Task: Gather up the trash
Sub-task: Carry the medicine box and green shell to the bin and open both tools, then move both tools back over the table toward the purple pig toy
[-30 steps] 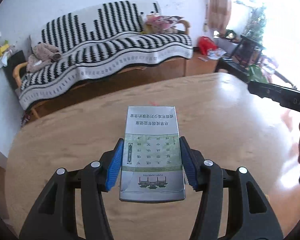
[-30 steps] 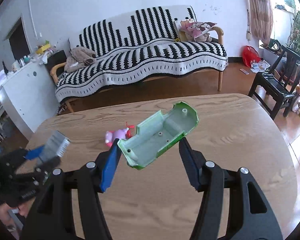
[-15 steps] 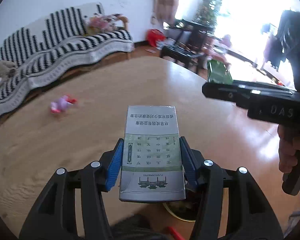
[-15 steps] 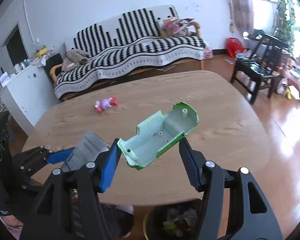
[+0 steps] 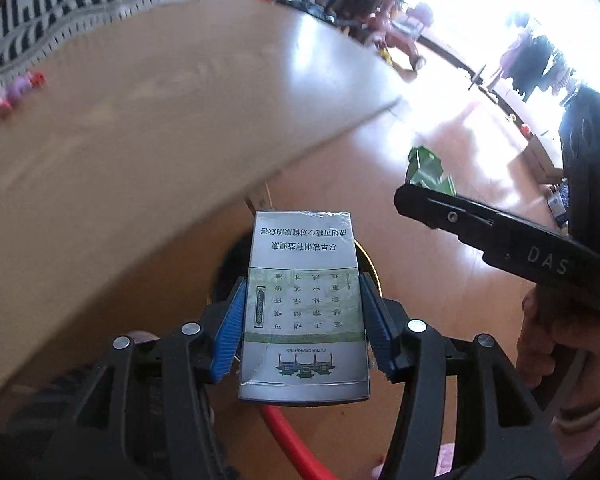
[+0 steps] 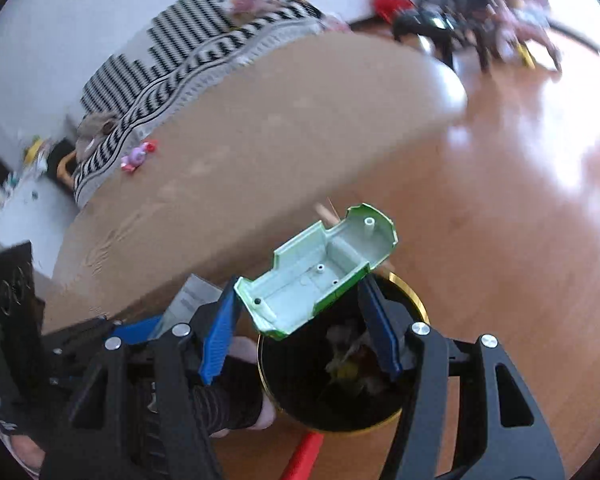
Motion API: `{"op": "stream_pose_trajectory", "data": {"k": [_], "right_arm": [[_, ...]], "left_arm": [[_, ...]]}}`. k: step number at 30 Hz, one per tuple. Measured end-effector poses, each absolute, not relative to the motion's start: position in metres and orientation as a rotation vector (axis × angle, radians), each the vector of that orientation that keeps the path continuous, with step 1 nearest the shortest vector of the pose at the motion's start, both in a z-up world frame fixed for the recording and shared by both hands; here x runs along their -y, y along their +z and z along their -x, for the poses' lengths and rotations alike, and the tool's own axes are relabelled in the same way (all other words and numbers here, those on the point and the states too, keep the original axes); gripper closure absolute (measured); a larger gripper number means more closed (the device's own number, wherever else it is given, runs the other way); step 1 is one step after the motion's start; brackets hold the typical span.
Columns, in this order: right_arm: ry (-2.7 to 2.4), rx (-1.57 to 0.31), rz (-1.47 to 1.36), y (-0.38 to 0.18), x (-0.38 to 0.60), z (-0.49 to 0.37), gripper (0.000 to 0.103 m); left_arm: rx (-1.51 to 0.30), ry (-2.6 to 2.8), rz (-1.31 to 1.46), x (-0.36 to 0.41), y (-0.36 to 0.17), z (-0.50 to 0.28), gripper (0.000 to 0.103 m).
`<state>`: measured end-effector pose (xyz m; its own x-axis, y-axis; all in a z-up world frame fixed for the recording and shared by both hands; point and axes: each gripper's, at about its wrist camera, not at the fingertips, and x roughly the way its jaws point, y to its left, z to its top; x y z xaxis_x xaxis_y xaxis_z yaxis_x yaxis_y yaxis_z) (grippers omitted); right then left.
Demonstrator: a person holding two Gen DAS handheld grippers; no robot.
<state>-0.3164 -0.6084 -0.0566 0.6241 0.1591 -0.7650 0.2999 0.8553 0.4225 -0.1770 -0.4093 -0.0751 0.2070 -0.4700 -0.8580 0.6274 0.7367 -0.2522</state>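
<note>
My left gripper point(image 5: 301, 292) is shut on a silver and green cigarette pack point(image 5: 304, 320), its blue pads pressing the two long sides. It hangs off the table's edge, above the black trash bin with a gold rim point(image 5: 370, 264). My right gripper point(image 6: 298, 292) is shut on a green plastic toy-car shell point(image 6: 320, 272), hollow side up, held right over the bin point(image 6: 414, 302), which has several scraps inside. In the left wrist view the right gripper point(image 5: 500, 236) and its green shell point(image 5: 428, 172) are at the right.
The wooden table point(image 6: 260, 140) curves just behind the bin, with a small pink toy point(image 6: 138, 156) on it. A red tube point(image 6: 304, 456) lies on the floor by the bin, next to a person's foot point(image 6: 236, 396). A striped sofa point(image 6: 188, 52) and dark chairs stand further back.
Both grippers swung from over the table down past its edge and tilted downward. The bin came into view below them. Both still hold their loads.
</note>
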Motion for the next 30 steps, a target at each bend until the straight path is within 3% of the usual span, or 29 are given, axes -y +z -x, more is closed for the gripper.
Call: {"op": "stream_pose_trajectory", "data": {"k": [18, 20, 22, 23, 30], "right_arm": [[-0.133, -1.011, -0.588, -0.088, 0.603, 0.305, 0.044], [-0.124, -1.032, -0.605, -0.089, 0.604, 0.300, 0.038], [-0.102, -1.057, -0.653, -0.090, 0.610, 0.297, 0.018], [-0.106, -1.055, -0.673, -0.088, 0.612, 0.298, 0.011], [-0.204, -0.998, -0.728, -0.077, 0.633, 0.311, 0.007]], "left_arm": [[-1.211, -0.788, -0.106, 0.407, -0.115, 0.170, 0.049], [-1.223, -0.787, -0.097, 0.405, -0.115, 0.171, 0.047], [-1.242, -0.746, -0.100, 0.400, -0.118, 0.169, 0.025], [-1.242, -0.724, -0.090, 0.397, -0.118, 0.168, 0.005], [-1.305, -0.757, -0.040, 0.391, -0.124, 0.169, 0.006]]}}
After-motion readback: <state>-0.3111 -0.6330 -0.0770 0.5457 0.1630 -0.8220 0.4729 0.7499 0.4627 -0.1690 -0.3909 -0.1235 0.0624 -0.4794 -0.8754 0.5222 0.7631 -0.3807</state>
